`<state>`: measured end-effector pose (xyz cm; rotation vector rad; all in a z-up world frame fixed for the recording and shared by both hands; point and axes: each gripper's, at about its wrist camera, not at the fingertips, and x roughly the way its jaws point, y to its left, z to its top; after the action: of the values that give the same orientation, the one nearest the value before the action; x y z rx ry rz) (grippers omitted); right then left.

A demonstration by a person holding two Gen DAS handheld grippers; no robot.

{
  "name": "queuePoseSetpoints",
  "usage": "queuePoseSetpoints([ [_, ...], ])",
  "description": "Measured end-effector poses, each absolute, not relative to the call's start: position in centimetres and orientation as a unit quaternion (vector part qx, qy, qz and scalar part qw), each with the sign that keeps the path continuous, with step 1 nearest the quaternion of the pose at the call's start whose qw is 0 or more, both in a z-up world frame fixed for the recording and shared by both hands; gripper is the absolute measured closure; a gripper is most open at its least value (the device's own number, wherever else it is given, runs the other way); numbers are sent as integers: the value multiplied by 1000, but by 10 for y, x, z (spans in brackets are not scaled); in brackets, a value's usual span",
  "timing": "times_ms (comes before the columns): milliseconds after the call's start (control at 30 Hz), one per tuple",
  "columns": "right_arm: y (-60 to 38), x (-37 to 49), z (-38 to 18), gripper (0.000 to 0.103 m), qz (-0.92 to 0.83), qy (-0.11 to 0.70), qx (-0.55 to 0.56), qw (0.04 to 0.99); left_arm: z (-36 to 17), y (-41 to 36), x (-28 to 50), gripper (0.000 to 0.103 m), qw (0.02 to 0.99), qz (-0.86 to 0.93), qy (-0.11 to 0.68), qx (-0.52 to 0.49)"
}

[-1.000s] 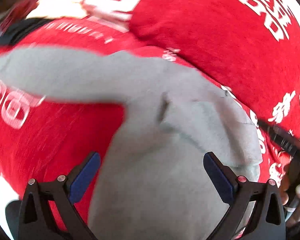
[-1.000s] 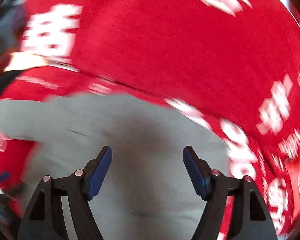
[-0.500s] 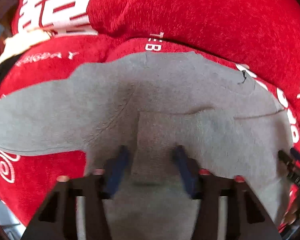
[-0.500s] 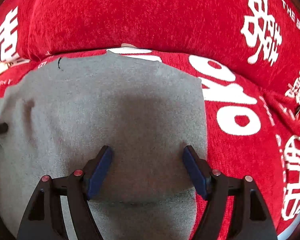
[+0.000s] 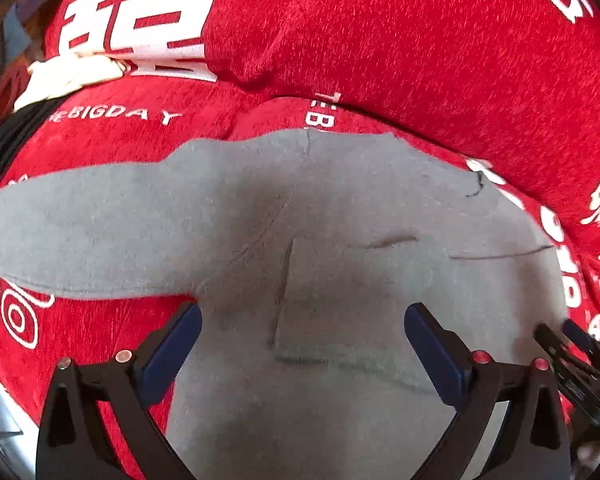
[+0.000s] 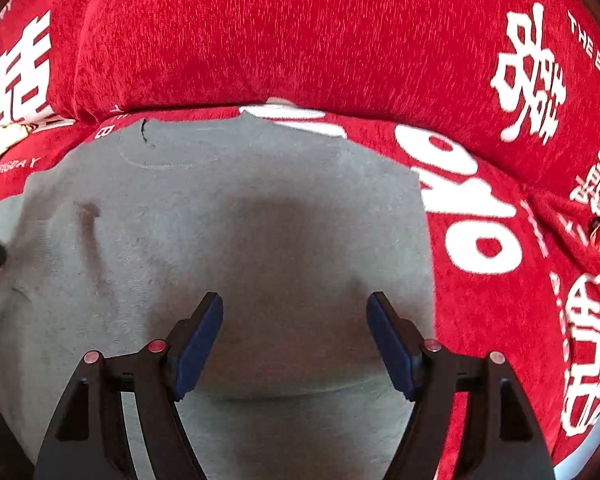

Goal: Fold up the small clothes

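A small grey long-sleeved top (image 5: 340, 216) lies flat on a red cover, neck toward the far side. One sleeve (image 5: 80, 236) stretches out to the left; the other side is folded in over the body. My left gripper (image 5: 302, 344) is open and empty just above the garment's middle. My right gripper (image 6: 294, 336) is open and empty over the grey top (image 6: 240, 232) near its right edge. The right gripper's tip shows at the lower right of the left wrist view (image 5: 572, 344).
The red cover with white lettering (image 6: 480, 216) spreads under the garment. A red cushion (image 6: 300, 40) rises right behind it. A pale cloth (image 5: 68, 76) and dark fabric (image 5: 12, 132) lie at the far left.
The left gripper, narrowed on the grey fabric half a second ago, has opened wide and let go. The right gripper stays open over the garment's right part.
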<state>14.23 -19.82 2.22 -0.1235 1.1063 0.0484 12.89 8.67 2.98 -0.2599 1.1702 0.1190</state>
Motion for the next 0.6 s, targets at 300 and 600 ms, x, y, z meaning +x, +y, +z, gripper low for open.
queuePoseSetpoints([
  [300,-208,125,24,26,14,528,-58,847,19,70,140,92,821,47,560,-94],
  [600,-211,130,30,26,3,525,-53,850,25,86,122,92,818,47,564,-100],
])
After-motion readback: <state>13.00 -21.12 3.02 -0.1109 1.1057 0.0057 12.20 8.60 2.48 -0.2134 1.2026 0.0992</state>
